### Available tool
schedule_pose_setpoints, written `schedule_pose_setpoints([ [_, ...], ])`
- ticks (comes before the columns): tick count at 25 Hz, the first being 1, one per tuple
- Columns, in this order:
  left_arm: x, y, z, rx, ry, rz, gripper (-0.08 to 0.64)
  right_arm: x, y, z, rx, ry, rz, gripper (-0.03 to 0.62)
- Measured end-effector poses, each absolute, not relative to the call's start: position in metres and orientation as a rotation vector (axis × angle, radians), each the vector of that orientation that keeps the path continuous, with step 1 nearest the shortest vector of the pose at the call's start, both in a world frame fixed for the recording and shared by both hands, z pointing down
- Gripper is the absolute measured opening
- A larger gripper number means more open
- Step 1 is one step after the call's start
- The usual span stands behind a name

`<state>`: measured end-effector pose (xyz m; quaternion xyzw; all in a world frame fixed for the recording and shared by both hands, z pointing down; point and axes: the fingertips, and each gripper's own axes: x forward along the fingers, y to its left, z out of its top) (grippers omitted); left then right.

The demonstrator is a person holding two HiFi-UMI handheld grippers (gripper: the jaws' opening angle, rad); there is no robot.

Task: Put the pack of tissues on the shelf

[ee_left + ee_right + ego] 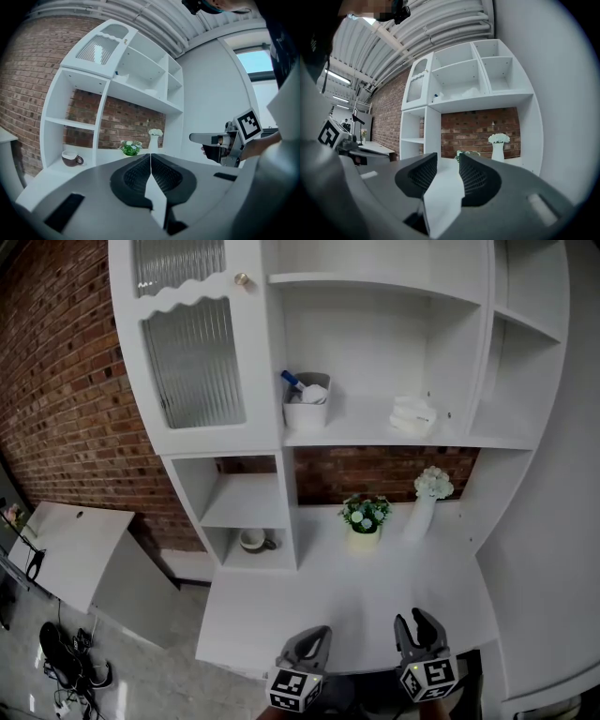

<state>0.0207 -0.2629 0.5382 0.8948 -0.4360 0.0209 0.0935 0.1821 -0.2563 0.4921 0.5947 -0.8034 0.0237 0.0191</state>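
The pack of tissues (413,415), white and soft-looking, lies on the middle shelf (469,439) of the white wall unit, to the right of a white bin. Both grippers are low at the desk's near edge, far below it. My left gripper (314,634) is shut with nothing in it; in the left gripper view its jaws (150,157) meet along one line. My right gripper (417,620) is open, and the right gripper view shows a bare gap between its ribbed pads (447,157). Both point level towards the unit.
A white bin (307,401) holding a blue item stands on the same shelf. On the desk (309,601) below stand a potted plant (364,515) and a white vase of flowers (427,502). A cup (253,540) sits in the lower left cubby. A ribbed-glass door (192,362) closes the upper left compartment.
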Motion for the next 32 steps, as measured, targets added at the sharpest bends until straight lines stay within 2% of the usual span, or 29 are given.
schedule_pose_setpoints([
  [7, 0.024, -0.261, 0.543, 2.65, -1.285, 0.075, 0.012, 0.184, -0.247, 0.524, 1.905, -2.411, 0.167, 0.04],
  [11, 0.026, -0.259, 0.548, 2.643, -1.272, 0.086, 0.012, 0.178, -0.241, 0.542, 1.869, -2.375, 0.185, 0.01],
  [32, 0.02, -0.259, 0.562, 2.625, -1.303, 0.124, 0.012, 0.175, -0.228, 0.575, 1.819, -2.311, 0.253, 0.005],
])
